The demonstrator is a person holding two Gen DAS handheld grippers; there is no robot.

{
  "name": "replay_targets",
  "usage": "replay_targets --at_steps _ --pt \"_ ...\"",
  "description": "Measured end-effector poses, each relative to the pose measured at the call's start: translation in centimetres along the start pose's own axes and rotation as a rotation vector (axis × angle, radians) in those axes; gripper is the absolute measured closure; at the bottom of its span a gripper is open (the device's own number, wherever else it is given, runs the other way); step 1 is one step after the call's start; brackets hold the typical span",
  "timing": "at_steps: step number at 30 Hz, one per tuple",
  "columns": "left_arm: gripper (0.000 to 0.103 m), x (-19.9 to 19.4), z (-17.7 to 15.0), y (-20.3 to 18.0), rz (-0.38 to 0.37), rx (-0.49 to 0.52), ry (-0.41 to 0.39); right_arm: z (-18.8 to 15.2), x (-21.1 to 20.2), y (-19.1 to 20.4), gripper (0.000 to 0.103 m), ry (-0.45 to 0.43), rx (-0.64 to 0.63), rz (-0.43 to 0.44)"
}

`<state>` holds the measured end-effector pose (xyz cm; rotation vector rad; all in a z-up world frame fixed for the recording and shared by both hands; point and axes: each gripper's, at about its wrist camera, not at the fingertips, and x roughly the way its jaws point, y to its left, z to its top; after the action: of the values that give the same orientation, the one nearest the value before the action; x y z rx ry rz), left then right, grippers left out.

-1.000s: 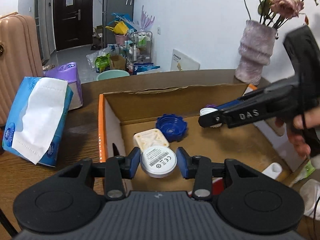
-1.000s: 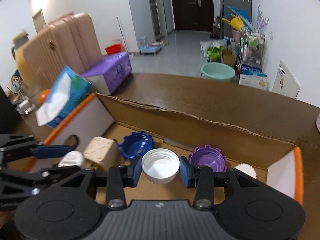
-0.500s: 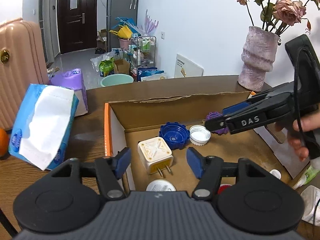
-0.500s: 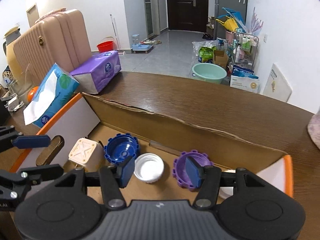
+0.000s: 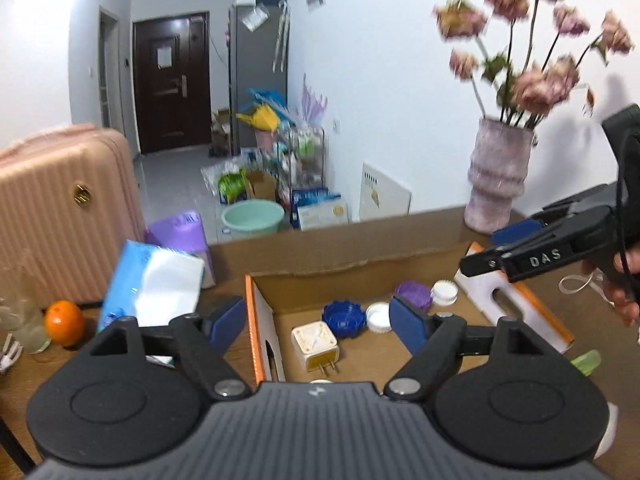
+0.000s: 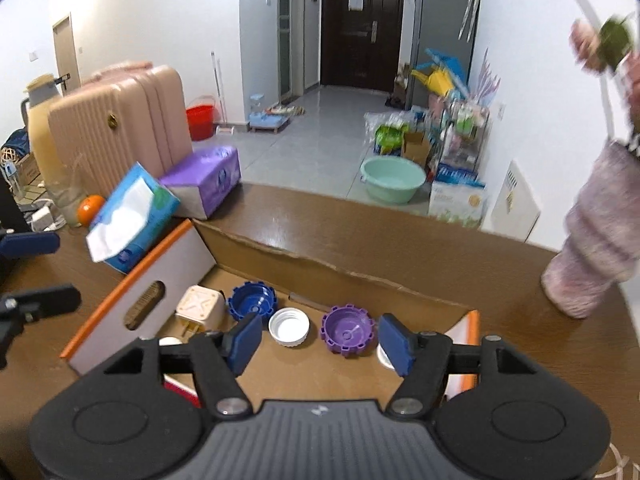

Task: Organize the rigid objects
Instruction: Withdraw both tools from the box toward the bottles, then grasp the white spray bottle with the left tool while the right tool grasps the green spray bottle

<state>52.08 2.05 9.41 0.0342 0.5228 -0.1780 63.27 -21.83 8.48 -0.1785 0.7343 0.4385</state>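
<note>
Hovering over the cardboard box (image 6: 332, 272), both grippers have nothing in them. The left gripper (image 5: 318, 322) has its jaws spreading apart with nothing between them, and the right gripper (image 6: 318, 338) is opening too, also empty. Inside the box, on its floor, sit a cream plug adapter (image 5: 315, 343), a blue cap (image 6: 252, 304), a white cap (image 6: 289, 326) just beside it, and a purple cap (image 6: 347, 328) next along. Off to the side on the brown worktop (image 6: 360, 240) there's a blue tissue pack (image 6: 132, 220) and an orange (image 5: 64, 322).
</note>
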Motion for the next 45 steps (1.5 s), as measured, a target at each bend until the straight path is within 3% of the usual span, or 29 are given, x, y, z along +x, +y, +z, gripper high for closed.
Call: replay_targets --at_steps 7,12,14,19,24,28,30,34,36,39,45 --pt "0.013 -8.3 0.1 -1.8 0.022 0.023 -0.108 -1.5 -8.9 1.8 0.033 -0.106 -0.027 -0.032" --pt "0.002 -14.4 -1.9 -3.7 0.033 0.070 -0.189 -4.8 -15.4 3.5 0.032 -0.183 -0.054 -0.049" --pt "0.000 -16.5 -3.0 -4.2 0.031 0.080 -0.212 -6.4 -17.7 3.9 0.027 -0.219 -0.051 -0.046" --pt "0.000 -20.8 -7.2 -6.2 0.041 0.089 -0.281 -11.5 -22.6 5.2 0.026 -0.306 -0.055 -0.040" --pt "0.000 -23.5 -12.6 -7.9 0.003 0.044 -0.275 -18.4 -26.3 6.9 0.020 -0.388 -0.045 -0.038" --pt "0.000 -25.3 -17.5 -9.4 -0.062 -0.003 -0.251 -24.5 -27.6 8.1 0.017 -0.401 -0.007 -0.044" --pt "0.000 -26.0 -19.9 -10.1 -0.093 -0.011 -0.244 -27.5 -27.5 8.5 0.017 -0.382 0.040 -0.056" --pt "0.000 -25.6 -23.3 -12.2 -0.052 0.039 -0.170 -32.2 -26.5 8.3 0.017 -0.342 0.148 -0.066" --pt "0.000 -24.8 -24.0 -12.7 -0.067 0.072 -0.130 -33.7 -25.7 8.2 0.017 -0.315 0.161 -0.087" --pt "0.000 -23.4 -23.9 -12.9 -0.065 0.082 -0.114 -34.5 -24.5 8.0 0.017 -0.284 0.117 -0.119" --pt "0.000 -17.8 -22.3 -12.0 -0.046 0.082 -0.046 -33.7 -22.6 4.5 0.017 -0.272 0.154 -0.171"
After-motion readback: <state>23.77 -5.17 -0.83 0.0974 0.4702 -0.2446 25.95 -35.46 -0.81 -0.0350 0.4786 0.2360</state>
